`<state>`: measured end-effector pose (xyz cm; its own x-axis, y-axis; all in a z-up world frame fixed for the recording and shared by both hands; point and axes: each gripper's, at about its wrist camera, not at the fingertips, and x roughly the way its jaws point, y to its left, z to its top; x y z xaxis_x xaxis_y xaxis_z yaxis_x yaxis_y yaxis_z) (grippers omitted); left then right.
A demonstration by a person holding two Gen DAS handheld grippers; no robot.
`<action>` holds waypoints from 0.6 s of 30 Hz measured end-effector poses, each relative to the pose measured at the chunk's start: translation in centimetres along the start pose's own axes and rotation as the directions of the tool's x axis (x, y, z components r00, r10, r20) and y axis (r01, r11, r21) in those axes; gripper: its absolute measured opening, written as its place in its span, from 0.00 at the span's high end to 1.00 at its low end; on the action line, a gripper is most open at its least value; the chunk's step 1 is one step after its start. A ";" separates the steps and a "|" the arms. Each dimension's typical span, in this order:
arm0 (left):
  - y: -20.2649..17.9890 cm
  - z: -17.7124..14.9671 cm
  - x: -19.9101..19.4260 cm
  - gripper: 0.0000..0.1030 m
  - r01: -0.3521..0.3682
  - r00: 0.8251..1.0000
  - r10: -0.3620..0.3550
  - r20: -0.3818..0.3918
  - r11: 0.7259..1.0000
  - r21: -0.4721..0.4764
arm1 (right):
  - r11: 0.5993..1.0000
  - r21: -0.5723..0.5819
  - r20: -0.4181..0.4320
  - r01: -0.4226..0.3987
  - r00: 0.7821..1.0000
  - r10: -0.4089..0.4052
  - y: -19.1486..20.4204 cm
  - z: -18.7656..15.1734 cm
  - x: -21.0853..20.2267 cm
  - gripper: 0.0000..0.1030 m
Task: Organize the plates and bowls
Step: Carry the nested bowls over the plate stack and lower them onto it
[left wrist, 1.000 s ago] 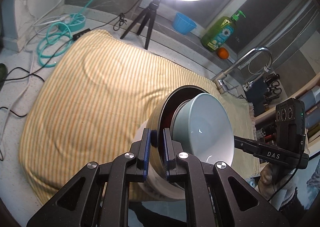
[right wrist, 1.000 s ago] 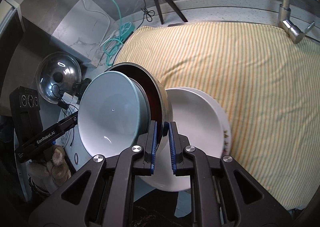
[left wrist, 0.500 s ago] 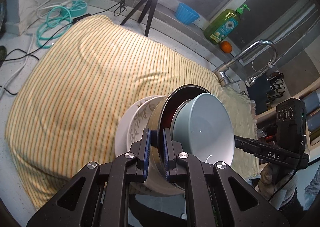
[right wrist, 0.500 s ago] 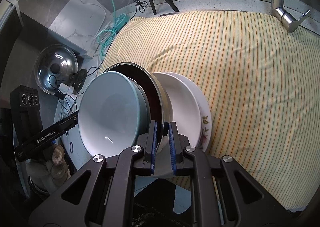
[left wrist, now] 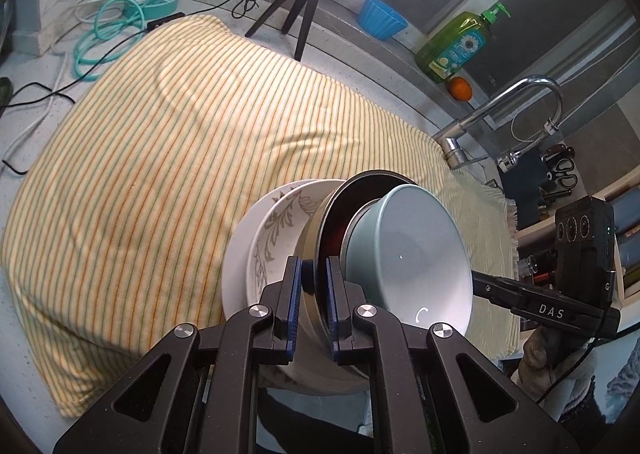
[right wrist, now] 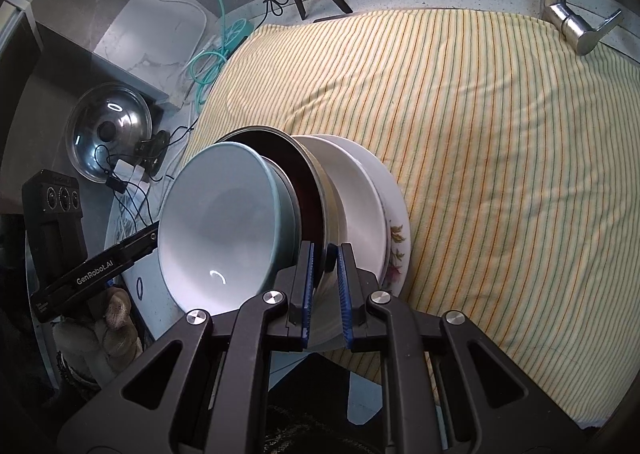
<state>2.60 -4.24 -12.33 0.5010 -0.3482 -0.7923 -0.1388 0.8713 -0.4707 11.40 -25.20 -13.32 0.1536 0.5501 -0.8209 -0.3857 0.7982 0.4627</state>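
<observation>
Both grippers, left gripper [left wrist: 308,294] and right gripper [right wrist: 325,282], clamp opposite rim edges of a dark metal-rimmed bowl [left wrist: 326,222], which holds a pale blue bowl [left wrist: 416,254] and hides much of the white floral plates [left wrist: 272,230] beneath, over the striped cloth [left wrist: 180,142].

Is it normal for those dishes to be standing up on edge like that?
No. The blue bowl and dark metal bowl are tipped on edge against the white plates, pinched between both grippers over the striped cloth.

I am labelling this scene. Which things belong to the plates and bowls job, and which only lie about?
Job: blue bowl, dark metal bowl, white plates, left gripper, right gripper.

Lying about: soap bottle, orange, tripod, pot lid.
</observation>
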 end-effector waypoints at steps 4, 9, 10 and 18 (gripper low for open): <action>0.0 -0.1 0.1 0.92 -0.002 1.000 0.002 0.001 1.000 -0.007 | 1.000 -0.004 -0.002 -0.012 1.000 0.012 -0.1 0.1 -0.1 0.88; 0.0 -0.1 0.1 0.92 -0.011 1.000 0.011 0.007 1.000 -0.012 | 1.000 -0.016 -0.007 -0.023 1.000 0.023 -0.2 0.2 -0.1 0.88; 0.0 -0.1 0.1 0.92 -0.013 1.000 0.013 0.006 1.000 -0.011 | 1.000 -0.019 -0.008 -0.024 1.000 0.023 -0.2 0.1 -0.1 0.88; -0.4 0.1 -0.5 0.88 -0.043 0.999 0.043 0.027 0.999 0.016 | 0.995 -0.099 0.027 0.011 1.000 -0.009 0.6 0.0 -0.9 0.87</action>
<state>2.48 -4.41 -11.73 0.5178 -0.3010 -0.8008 -0.1468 0.8909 -0.4298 11.08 -25.22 -12.30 0.1811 0.5495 -0.8156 -0.4721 0.7761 0.4181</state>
